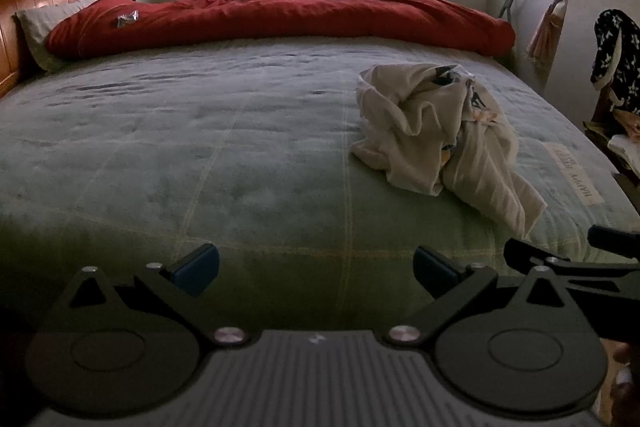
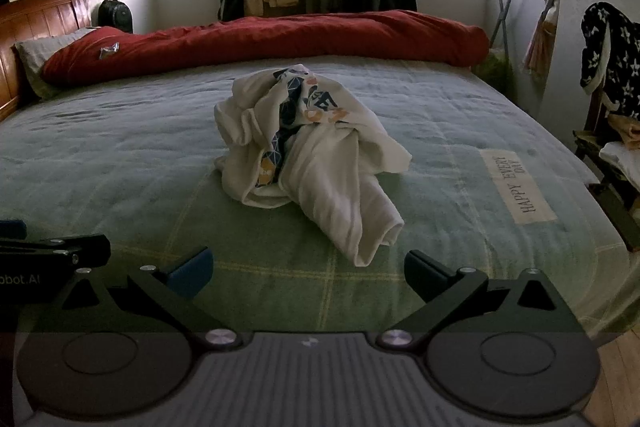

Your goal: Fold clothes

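We see the bed (image 2: 120, 163) under a green cover, a red duvet (image 2: 280, 35) along its far side. The crumpled white shirt (image 2: 312, 155) lies on the cover, right of centre. Our left gripper (image 1: 316, 269) and right gripper (image 2: 308, 273) hover released and empty, short of the shirt.

Both wrist views low at bed (image 1: 200, 147) foot, sharing shirt (image 2: 312, 155).
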The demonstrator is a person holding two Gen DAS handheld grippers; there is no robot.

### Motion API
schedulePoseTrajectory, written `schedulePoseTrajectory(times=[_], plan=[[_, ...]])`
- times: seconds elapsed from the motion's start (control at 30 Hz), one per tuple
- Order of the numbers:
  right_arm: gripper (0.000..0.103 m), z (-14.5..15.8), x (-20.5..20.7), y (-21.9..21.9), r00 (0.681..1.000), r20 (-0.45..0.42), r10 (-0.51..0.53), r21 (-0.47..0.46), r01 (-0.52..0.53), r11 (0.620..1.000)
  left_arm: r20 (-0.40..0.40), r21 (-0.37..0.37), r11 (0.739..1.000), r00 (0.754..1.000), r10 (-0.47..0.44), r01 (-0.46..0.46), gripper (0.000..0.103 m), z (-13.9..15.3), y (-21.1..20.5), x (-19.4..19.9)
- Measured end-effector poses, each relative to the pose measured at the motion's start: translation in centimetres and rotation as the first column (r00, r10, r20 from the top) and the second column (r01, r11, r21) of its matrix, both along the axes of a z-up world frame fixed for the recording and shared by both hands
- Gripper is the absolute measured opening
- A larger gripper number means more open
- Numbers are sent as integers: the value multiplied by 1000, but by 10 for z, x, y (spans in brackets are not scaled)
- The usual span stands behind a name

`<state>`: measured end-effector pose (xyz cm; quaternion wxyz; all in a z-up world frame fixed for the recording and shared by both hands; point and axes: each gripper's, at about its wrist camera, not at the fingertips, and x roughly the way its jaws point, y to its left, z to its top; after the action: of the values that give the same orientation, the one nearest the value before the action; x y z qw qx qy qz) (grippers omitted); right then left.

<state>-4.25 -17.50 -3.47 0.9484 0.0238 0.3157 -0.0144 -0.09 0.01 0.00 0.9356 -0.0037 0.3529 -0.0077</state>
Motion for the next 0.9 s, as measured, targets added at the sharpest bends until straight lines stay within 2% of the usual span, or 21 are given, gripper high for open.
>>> schedulePoseTrajectory(times=[0.9], plan=[[103,-2,1,1,1000,-1,-7,-8,7,1000,-18,-16,1000,1000,0,0,102,-3,1,0]])
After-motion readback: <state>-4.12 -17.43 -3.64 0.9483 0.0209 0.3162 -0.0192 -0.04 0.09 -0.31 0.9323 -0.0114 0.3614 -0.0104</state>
